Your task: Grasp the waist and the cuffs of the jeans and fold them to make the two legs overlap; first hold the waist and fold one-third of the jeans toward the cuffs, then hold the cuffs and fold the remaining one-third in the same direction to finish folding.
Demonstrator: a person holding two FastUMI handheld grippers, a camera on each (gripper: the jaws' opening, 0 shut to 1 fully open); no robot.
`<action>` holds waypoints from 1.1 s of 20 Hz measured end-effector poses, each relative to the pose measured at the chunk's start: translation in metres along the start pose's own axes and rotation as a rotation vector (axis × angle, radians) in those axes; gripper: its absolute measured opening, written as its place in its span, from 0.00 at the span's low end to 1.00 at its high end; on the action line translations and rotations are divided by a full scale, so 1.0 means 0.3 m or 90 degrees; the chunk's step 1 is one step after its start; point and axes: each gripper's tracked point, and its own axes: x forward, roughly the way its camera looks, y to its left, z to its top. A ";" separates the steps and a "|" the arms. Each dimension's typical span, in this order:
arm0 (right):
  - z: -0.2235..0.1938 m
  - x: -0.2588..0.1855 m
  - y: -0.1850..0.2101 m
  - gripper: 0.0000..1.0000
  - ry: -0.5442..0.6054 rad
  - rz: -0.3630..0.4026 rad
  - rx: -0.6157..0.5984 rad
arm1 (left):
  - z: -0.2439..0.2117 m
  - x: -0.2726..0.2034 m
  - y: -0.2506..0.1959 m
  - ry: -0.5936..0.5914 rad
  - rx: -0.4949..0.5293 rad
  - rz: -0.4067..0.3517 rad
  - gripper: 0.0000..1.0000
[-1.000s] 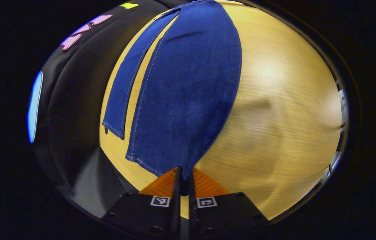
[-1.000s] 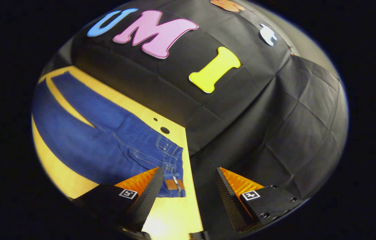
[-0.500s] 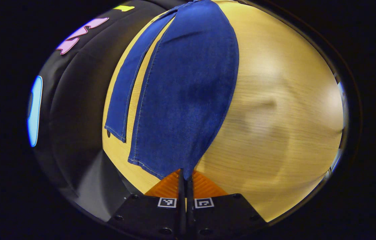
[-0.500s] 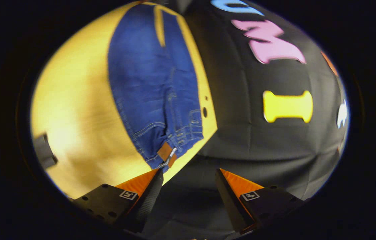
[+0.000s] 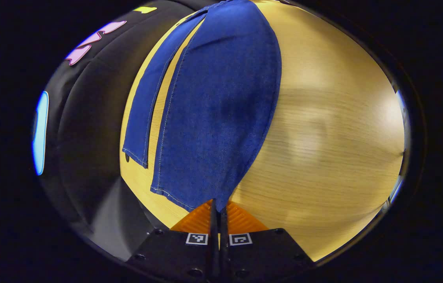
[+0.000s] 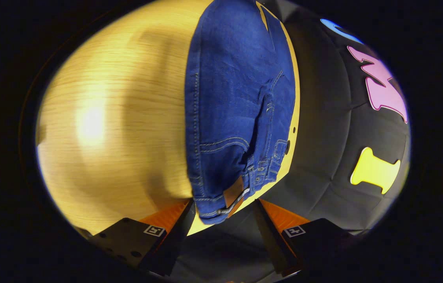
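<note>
Wooden table bears jeans; left claw pinches one cuff.

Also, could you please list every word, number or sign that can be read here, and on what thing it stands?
No word or number can be read in either view.
Brown patch on the waist of the jeans: too small and blurred to read.
Square markers on the left gripper and on the right gripper: coded black-and-white patterns, no letters.
</note>
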 end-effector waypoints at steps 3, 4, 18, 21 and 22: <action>0.030 0.028 -0.034 0.92 -0.014 -0.016 -0.053 | 0.005 -0.006 -0.005 -0.004 0.034 0.010 0.05; 0.033 0.038 -0.039 0.92 -0.015 -0.015 -0.048 | 0.007 -0.005 -0.008 -0.004 0.046 0.017 0.05; 0.046 0.034 0.032 0.11 -0.050 0.127 -0.006 | 0.035 -0.027 -0.048 0.027 -0.043 0.012 0.05; 0.033 0.015 0.004 0.11 -0.049 0.138 0.001 | 0.033 -0.023 -0.081 0.032 -0.093 -0.008 0.05; 0.036 0.031 -0.027 0.11 -0.045 0.137 0.010 | 0.040 -0.024 -0.090 0.032 -0.138 -0.031 0.05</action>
